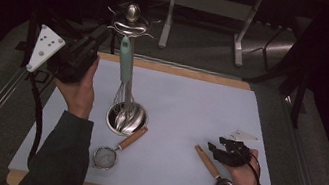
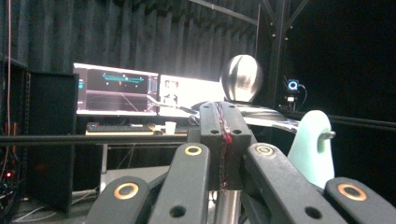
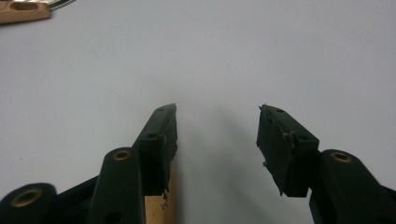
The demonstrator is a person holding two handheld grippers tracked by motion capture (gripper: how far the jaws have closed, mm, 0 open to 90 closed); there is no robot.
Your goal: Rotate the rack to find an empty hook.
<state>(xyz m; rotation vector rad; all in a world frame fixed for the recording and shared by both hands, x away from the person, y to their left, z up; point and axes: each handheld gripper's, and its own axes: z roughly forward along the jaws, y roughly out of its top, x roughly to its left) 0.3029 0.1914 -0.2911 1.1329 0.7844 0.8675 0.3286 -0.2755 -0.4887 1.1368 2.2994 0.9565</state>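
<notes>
At the upper left of the high view, the left tongs (image 1: 104, 32) are held up by a hand (image 1: 79, 91) beside the chrome utensil stand (image 1: 130, 28). In the left gripper view their jaws are seen pressed together at the frame's centre; a metal rod shows just below them, but whether it is pinched cannot be told. The stand's rounded chrome knob (image 2: 242, 78) is seen just above, and a mint-green handle top (image 2: 314, 144) at the right.

In the middle of the high view, a whisk (image 1: 125, 73) with a mint handle hangs from the stand over its round steel base (image 1: 126, 118). Below it, a small strainer (image 1: 106, 156) with a wooden handle lies on the pale desk (image 1: 190, 107).

At the lower right, a wooden-handled steel scoop (image 1: 217, 175) lies just beside the right tongs (image 1: 217, 146). In the right gripper view these tongs (image 3: 217, 126) are spread, with bare desk between them and a wooden handle (image 3: 159, 207) under the left jaw.
</notes>
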